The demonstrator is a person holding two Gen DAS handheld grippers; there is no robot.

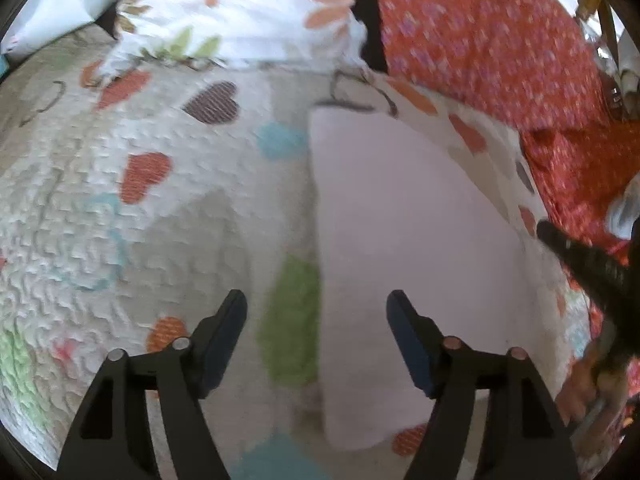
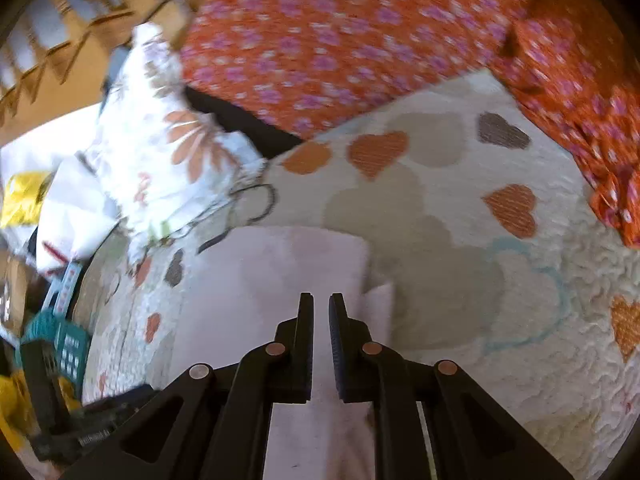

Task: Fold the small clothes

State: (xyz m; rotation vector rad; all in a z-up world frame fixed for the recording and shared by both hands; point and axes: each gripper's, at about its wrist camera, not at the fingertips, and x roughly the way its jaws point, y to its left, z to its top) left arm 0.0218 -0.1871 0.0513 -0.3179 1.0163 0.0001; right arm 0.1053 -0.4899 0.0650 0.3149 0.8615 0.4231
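Observation:
A pale pink garment (image 1: pixel 400 240) lies folded flat on a heart-patterned quilt (image 1: pixel 120 200). My left gripper (image 1: pixel 316 304) is open and empty, above the garment's left edge. The other gripper's dark body (image 1: pixel 592 264) enters at the right edge. In the right wrist view the pink garment (image 2: pixel 280 280) lies under my right gripper (image 2: pixel 320 300), a folded corner sticking out at its right. Its fingers stand nearly together with a narrow gap, and nothing shows between them.
An orange floral cloth (image 1: pixel 500 40) and a white flowered pillow (image 1: pixel 240 12) lie at the quilt's far edge. In the right wrist view the orange cloth (image 2: pixel 360 40) covers the back; a teal basket (image 2: pixel 60 340) and clutter sit at the left, off the bed.

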